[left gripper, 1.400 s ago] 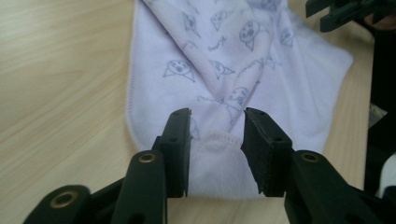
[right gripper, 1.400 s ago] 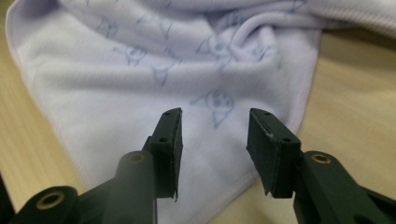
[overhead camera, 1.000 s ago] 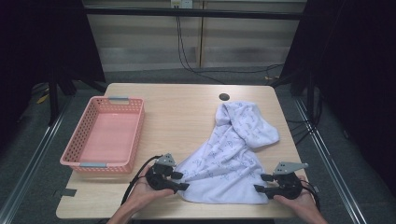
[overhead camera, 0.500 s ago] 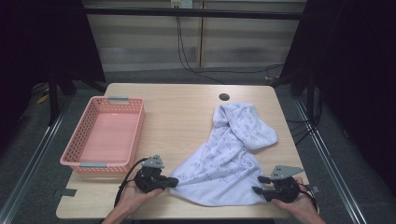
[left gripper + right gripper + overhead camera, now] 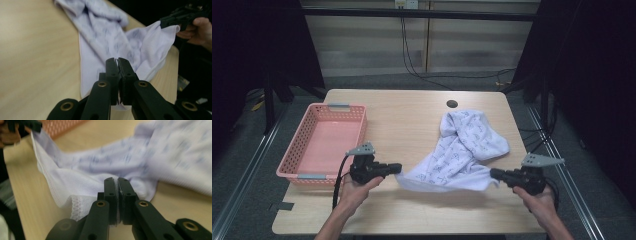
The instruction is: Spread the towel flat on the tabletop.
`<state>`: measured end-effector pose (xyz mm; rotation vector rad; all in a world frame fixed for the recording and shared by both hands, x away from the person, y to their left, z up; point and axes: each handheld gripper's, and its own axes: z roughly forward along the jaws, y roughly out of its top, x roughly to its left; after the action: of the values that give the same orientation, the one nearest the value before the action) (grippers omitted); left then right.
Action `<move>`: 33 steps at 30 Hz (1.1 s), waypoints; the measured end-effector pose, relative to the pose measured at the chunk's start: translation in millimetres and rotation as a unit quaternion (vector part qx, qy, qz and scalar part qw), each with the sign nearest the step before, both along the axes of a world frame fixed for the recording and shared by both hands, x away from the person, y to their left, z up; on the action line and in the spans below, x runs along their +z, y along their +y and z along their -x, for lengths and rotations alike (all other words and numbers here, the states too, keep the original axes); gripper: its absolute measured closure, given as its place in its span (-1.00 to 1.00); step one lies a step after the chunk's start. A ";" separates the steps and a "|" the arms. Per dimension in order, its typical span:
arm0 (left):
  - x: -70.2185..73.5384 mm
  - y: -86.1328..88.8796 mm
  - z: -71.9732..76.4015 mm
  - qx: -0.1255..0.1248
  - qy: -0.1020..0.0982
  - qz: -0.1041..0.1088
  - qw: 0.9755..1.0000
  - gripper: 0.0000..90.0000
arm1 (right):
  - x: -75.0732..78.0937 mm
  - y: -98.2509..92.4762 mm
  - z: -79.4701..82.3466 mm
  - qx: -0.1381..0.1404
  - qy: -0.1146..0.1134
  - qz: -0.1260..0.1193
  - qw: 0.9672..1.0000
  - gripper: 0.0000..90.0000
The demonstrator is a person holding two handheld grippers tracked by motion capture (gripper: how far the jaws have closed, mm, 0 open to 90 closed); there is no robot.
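Basket: my pink basket (image 5: 324, 145) sits empty at the table's left edge.
Table: my wooden table (image 5: 412, 120), a dark hole (image 5: 452, 104) near its far edge.

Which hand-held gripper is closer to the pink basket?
The left hand-held gripper. It is clamped on the white cloth's near corner right beside the basket; the right hand-held gripper holds the other corner, across the table.

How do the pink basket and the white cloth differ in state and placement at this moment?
The pink basket sits at the table's left edge with nothing in it, untouched; the white cloth lies right of centre, crumpled. The basket rests flat, while the cloth's near edge hangs stretched between the left tool and right tool, each shut on a corner. Both rest on the table.
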<state>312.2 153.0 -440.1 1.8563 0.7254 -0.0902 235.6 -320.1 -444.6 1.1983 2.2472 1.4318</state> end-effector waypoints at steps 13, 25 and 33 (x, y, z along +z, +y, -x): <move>108.0 -6.8 -54.5 0.073 -0.094 0.074 0.990 0.95 | 121.4 -11.1 -82.6 -0.071 -0.094 -0.020 0.993 0.92; 207.7 5.8 -64.6 0.105 -0.175 0.095 0.974 0.95 | 238.6 -15.4 -108.2 -0.114 -0.175 -0.053 0.976 0.93; 190.3 13.6 -12.2 0.074 -0.181 0.063 0.979 0.95 | 229.8 -7.8 -60.3 -0.068 -0.183 -0.053 0.979 0.93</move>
<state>324.4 166.6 -249.8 1.6320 0.5857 0.2860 295.9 -328.0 -214.8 0.9971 1.8300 1.5855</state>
